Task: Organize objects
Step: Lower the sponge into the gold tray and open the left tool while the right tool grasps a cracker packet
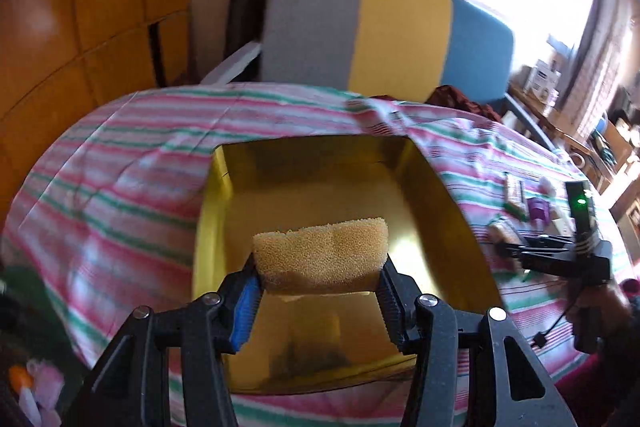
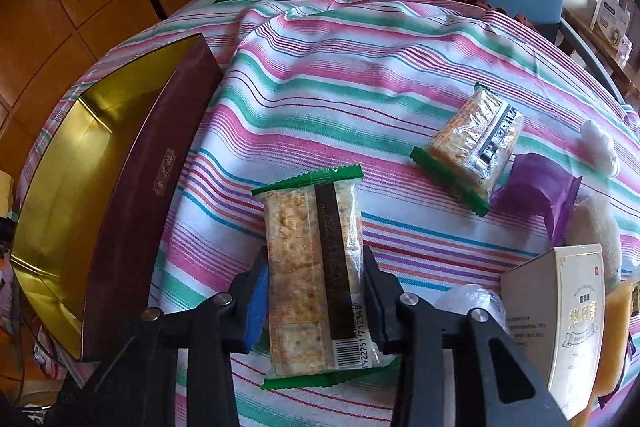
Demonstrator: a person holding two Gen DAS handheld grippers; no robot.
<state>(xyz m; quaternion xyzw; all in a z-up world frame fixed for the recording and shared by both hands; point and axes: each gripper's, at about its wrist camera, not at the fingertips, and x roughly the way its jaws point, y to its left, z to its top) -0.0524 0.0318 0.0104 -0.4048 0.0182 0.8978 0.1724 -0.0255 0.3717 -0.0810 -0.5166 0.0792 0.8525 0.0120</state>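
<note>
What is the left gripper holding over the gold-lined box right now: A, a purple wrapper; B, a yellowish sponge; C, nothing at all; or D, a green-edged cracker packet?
B: in the left wrist view the left gripper has its pads pressed on both ends of a yellowish sponge, held above the gold-lined box.

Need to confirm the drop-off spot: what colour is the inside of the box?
Shiny gold inside the box; its outer wall is dark maroon. The left wrist view shows the inside best.

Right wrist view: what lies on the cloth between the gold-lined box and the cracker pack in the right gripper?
Nothing: only bare striped tablecloth lies between the gold-lined box and the cracker pack, shown in the right wrist view.
</note>
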